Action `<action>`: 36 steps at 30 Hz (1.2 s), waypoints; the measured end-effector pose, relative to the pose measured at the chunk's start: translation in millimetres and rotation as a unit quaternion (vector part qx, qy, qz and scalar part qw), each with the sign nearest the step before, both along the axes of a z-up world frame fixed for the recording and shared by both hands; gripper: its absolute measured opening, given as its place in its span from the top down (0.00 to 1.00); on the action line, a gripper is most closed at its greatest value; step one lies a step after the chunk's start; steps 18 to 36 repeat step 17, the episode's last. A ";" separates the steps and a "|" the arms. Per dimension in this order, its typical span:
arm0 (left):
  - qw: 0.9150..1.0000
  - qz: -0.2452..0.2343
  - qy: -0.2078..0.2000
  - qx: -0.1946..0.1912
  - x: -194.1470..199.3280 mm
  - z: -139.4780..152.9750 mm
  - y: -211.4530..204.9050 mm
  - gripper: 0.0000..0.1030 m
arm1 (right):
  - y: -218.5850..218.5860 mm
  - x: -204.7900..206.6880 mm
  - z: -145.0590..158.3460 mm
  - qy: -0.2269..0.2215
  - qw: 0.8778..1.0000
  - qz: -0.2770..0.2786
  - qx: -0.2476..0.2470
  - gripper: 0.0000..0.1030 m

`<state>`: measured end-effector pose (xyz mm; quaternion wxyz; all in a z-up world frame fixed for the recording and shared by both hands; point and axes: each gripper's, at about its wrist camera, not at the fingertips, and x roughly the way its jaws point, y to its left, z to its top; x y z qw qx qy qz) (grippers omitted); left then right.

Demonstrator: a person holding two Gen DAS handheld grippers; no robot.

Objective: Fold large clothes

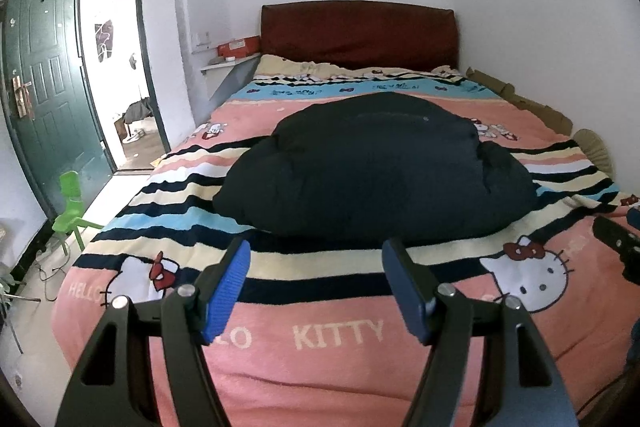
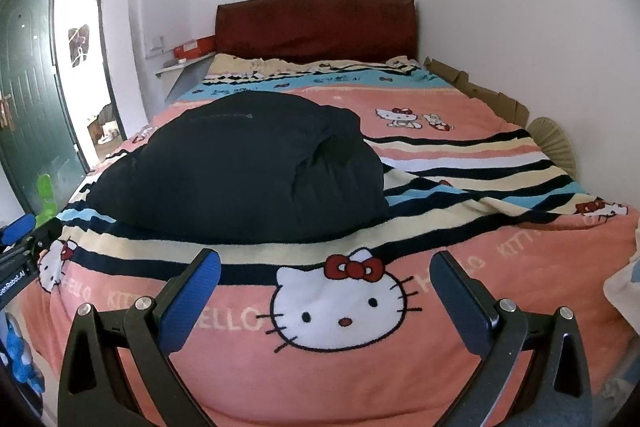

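Lying bundled on bedspread (image 1: 280, 367): black garment (image 1: 372, 167)

Both wrist views face the headboard (image 1: 358, 33) from the bed's (image 2: 360, 379) foot.

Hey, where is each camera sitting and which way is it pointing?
Left wrist: at the bed's foot, facing the headboard; left claw open in front, right claw's tip at the right edge.
Right wrist: same end, further right; right claw open, left claw at the left edge.
Shared: black jacket on the blanket.
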<state>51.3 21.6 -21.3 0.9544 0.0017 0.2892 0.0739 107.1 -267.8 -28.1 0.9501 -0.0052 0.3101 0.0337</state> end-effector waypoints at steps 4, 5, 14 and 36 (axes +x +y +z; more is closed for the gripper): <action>1.000 0.003 0.002 0.000 1.9 -1.7 1.7 0.35 | -2.1 1.9 -2.6 0.003 1.000 -0.003 0.001 0.01; 1.000 0.004 0.003 0.001 2.5 -2.2 1.9 0.35 | -2.7 2.3 -3.1 0.003 1.000 -0.004 0.001 0.01; 1.000 -0.003 0.008 -0.001 4.0 -5.1 2.4 0.35 | -3.4 4.7 -5.8 0.006 1.000 -0.006 0.001 0.01; 1.000 -0.003 0.009 -0.004 4.3 -5.1 2.8 0.35 | -2.9 3.9 -5.5 0.006 1.000 -0.007 0.001 0.01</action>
